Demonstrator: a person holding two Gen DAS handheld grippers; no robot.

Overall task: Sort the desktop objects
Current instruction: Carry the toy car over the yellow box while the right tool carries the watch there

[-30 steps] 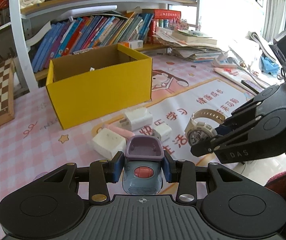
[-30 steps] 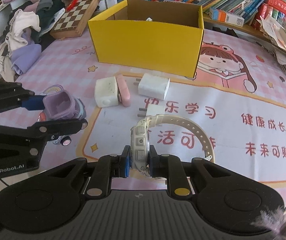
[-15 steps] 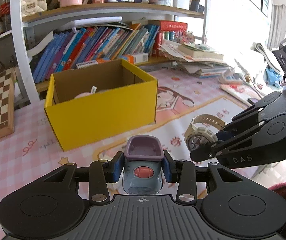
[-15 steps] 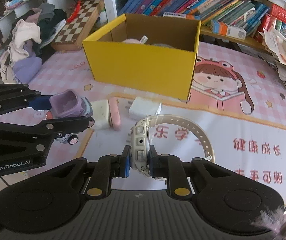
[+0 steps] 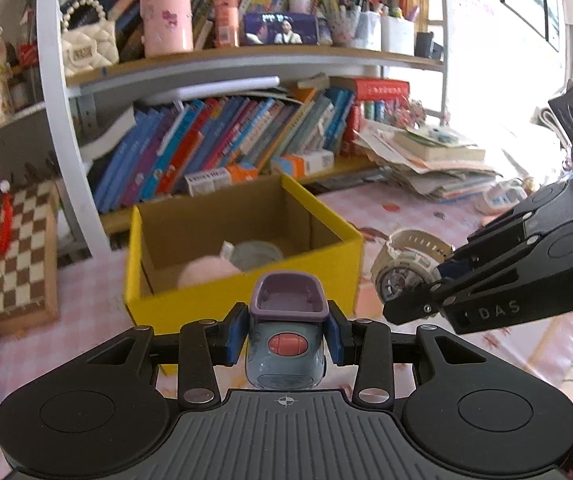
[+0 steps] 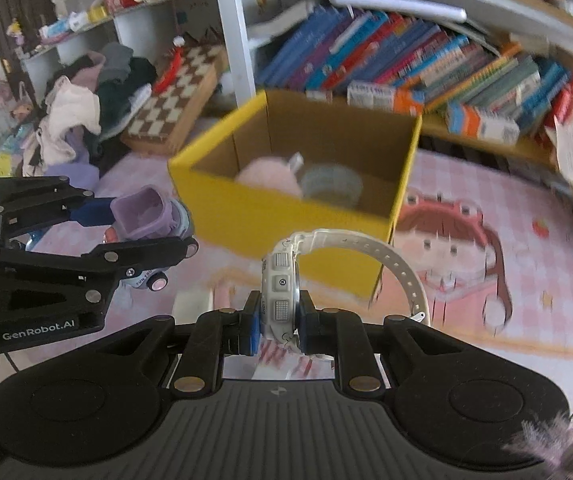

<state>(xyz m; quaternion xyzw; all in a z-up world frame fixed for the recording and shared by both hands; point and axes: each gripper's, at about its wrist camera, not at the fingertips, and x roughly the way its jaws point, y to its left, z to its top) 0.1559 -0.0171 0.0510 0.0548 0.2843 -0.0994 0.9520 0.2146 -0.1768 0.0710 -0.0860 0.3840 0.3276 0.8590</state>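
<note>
Behind the desk, bookshelves (image 5: 246, 136) packed with leaning books fill the background, and a pink checked mat (image 6: 526, 280) covers the desk surface. A second ago you held both grippers low over that mat, with the chargers lying near its printed panel; now you have lifted and carried both toward the yellow box (image 5: 246, 292), whose open top shows something pink and soft and a round greyish container lying inside.

Your left gripper (image 5: 285, 332) is clamped on the toy car (image 5: 284, 344), its purple tub facing forward, just short of the box's near wall. Your right gripper (image 6: 276, 320) is closed on the white watch (image 6: 282, 292), case on edge between the pads, strap arching to the right, in front of the box's near right corner.

Judging from this, both items are in transit and about to be dropped in; you likely need a little more forward travel before releasing. A white block (image 6: 192, 304) remains on the mat for later.
</note>
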